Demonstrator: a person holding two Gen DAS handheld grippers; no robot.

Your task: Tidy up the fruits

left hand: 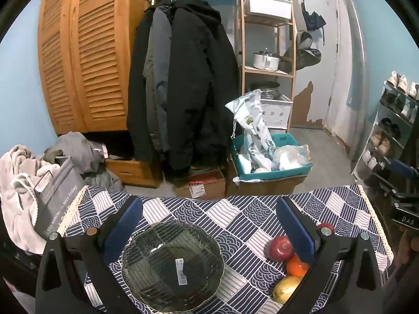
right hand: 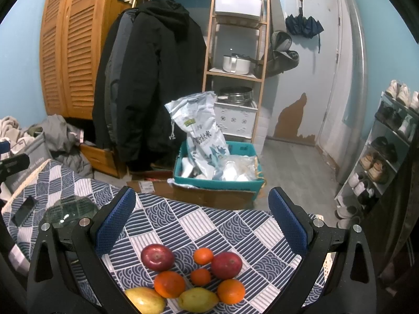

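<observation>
While both claws gape, left claw (left hand: 207, 225) over glass plate (left hand: 172, 264), right claw (right hand: 201, 217) above fruits (right hand: 188, 277).

black coat (right hand: 154, 78), rice bag (right hand: 201, 133), shoe rack (right hand: 387, 151)

left claw (left hand: 209, 225) jaws wide apart, right claw (right hand: 201, 214) same, both unloaded

A: The worktop's cloth (right hand: 199, 225) is navy and white: striped squares beside wave-scale squares, with a cream edge.

B: And the fruit?

A: Two dark red apples (right hand: 157, 257), orange oranges (right hand: 169, 284), two yellow mangoes (right hand: 198, 300) tinged green.

B: The plate (left hand: 172, 264)?

A: Clear ribbed glass with a white barcode label. The gripper pads (right hand: 115, 221) are blue and dimpled, on black arms.
</observation>
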